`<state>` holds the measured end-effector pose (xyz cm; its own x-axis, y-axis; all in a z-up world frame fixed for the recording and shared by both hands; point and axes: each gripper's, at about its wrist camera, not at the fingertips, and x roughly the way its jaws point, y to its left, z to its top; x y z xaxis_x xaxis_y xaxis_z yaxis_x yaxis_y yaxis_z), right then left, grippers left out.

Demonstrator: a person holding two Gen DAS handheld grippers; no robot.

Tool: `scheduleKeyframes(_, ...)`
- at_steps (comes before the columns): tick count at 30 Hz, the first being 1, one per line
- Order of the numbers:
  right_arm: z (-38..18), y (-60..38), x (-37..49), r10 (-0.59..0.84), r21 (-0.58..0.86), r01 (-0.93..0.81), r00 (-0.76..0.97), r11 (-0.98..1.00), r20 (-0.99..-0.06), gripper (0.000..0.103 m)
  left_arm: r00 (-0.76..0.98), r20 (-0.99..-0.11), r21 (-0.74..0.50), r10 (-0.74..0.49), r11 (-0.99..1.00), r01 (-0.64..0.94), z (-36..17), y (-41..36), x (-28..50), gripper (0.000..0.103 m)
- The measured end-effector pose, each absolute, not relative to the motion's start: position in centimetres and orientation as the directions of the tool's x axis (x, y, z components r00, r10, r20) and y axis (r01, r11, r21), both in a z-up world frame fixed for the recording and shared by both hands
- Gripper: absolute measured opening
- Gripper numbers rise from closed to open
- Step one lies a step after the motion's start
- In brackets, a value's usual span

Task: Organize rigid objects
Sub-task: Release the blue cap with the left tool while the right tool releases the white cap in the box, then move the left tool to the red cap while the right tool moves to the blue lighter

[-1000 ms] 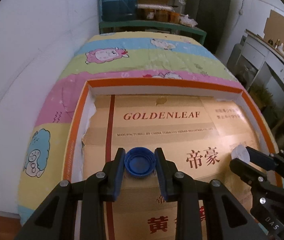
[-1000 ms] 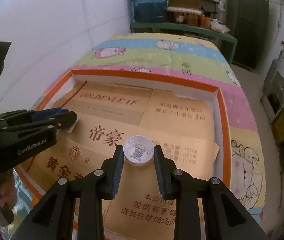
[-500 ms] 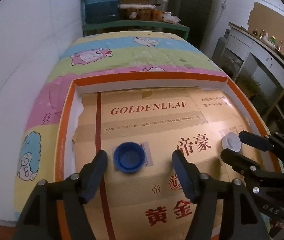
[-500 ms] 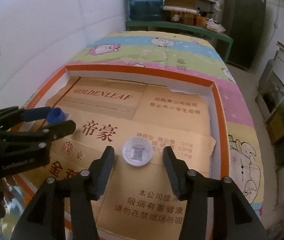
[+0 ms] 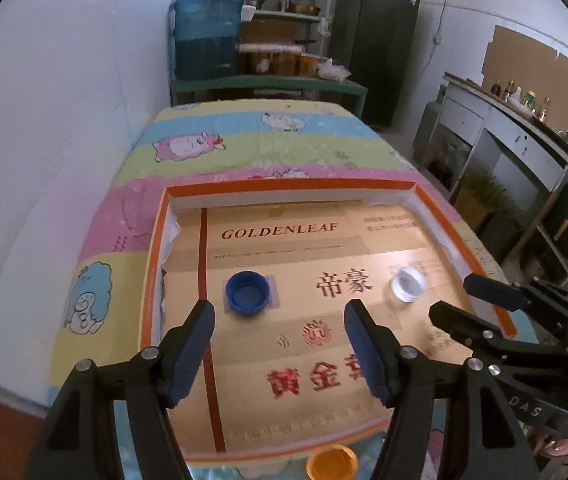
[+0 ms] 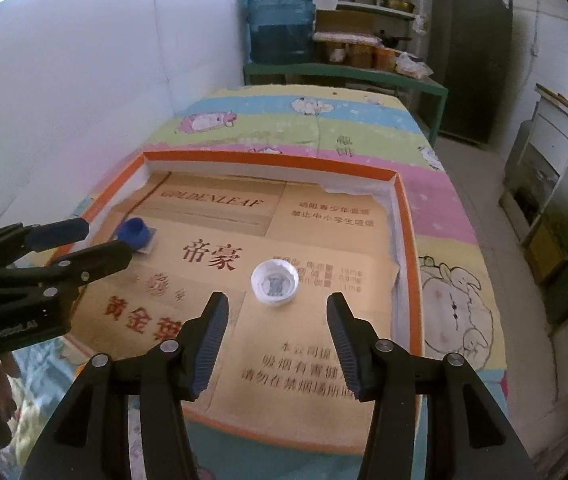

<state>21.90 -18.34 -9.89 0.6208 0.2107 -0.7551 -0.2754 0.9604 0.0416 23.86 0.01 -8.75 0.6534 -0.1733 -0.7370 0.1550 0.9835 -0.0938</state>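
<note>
A blue bottle cap lies open side up on the cardboard floor of an orange-rimmed tray. It also shows in the right wrist view. A white cap lies open side up to its right, also seen in the left wrist view. My left gripper is open and empty, pulled back from the blue cap. My right gripper is open and empty, just behind the white cap.
An orange cap lies outside the tray at its near edge. The tray sits on a bed with a striped cartoon sheet. A white wall runs along the left. A shelf with a water jug stands behind.
Both grippers have opened, released their caps onto the cardboard and drawn back and up. The blue and white caps now lie free in the tray.
</note>
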Motion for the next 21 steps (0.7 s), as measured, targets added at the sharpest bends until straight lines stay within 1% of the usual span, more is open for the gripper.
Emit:
scheduleKeyframes(5,-8.8,-18.3,19.9,0.218,0.048,-0.276,0.63,0.96,-0.745,0.053,0.684,-0.703,-0.113,-0.195,0.98,0.162,-7.2,-0.1,21.5,0.067)
scheduleKeyframes(10,-7.5,-18.2,17.4,0.222,0.041,-0.283,0.644,0.958,-0.732,0.053,0.69,-0.696,-0.119,-0.198,0.98,0.161,-6.1,-0.1,19.4,0.063)
scheduleKeyframes(14,-6.4,-18.2,15.1,0.224,0.036,-0.288,0.656,0.957,-0.721,0.053,0.703,-0.687,-0.109,-0.184,0.983,0.15,-5.5,0.1,17.8,0.063)
scheduleKeyframes(18,-5.6,-18.1,13.2,0.22,0.024,-0.29,0.665,0.957,-0.714,0.053,0.711,-0.674,-0.135,-0.201,0.98,0.149,-4.8,0.8,16.0,0.063)
scheduleKeyframes(21,-5.1,-18.0,11.4,0.213,0.014,-0.291,0.668,0.957,-0.713,0.067,0.723,-0.662,-0.138,-0.198,0.98,0.143,-4.1,1.2,14.6,0.063)
